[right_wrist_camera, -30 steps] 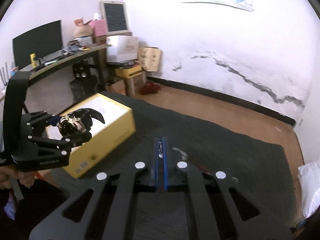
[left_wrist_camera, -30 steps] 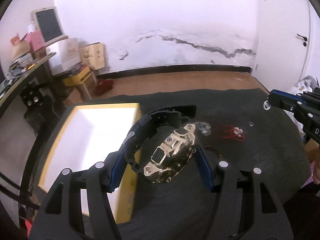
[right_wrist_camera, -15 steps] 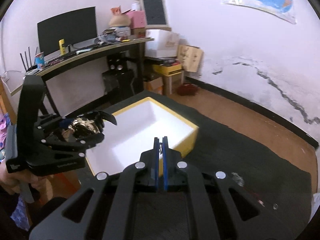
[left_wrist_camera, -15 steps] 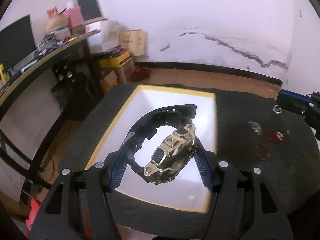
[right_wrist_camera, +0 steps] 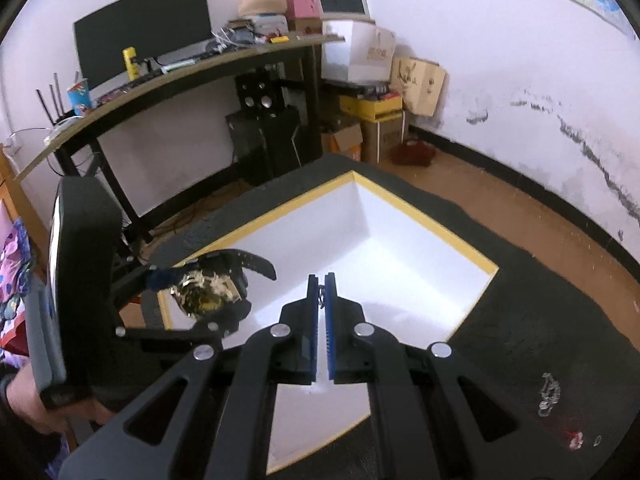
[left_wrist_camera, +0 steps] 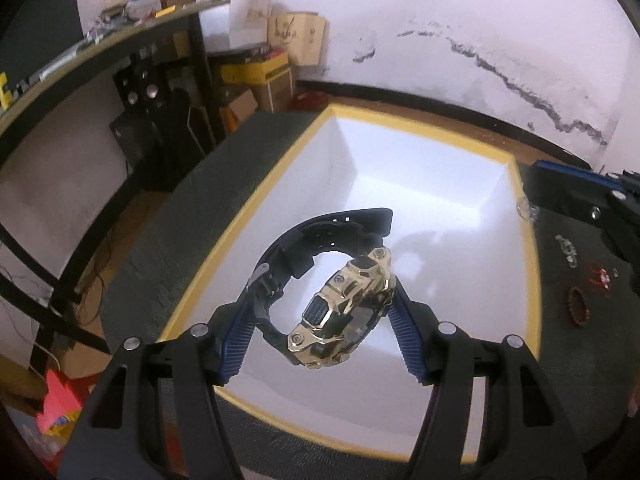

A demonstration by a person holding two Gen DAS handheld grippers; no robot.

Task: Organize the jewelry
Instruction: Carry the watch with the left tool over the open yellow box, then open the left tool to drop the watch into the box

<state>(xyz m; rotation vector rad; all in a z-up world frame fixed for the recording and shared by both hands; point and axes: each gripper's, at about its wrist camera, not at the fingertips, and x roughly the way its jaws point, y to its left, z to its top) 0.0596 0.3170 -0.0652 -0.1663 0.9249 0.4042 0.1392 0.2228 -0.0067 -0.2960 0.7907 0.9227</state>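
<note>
A gold watch (left_wrist_camera: 344,312) with a black strap hangs over the open white box with a yellow rim (left_wrist_camera: 420,126). My left gripper (left_wrist_camera: 320,292) is shut on it, blue pads pressing the case and strap. In the right wrist view the same watch (right_wrist_camera: 200,292) sits at the box's near left corner. My right gripper (right_wrist_camera: 321,280) is shut above the box (right_wrist_camera: 424,216), pinching a small silvery jewelry piece (right_wrist_camera: 321,295). That clear piece (left_wrist_camera: 526,212) dangles under the right gripper (left_wrist_camera: 532,188) at the box's right rim.
On the black cloth (right_wrist_camera: 540,320) right of the box lie a silver chain (right_wrist_camera: 548,396), a red bead bracelet (left_wrist_camera: 578,304) and a red string piece (left_wrist_camera: 598,278). A desk with a monitor (right_wrist_camera: 144,32) stands behind on the left, and cardboard boxes line the wall.
Both grippers have swung left from above the cloth to above the box and sunk a little. Each still holds its piece; the loose jewelry now lies off to the right.
</note>
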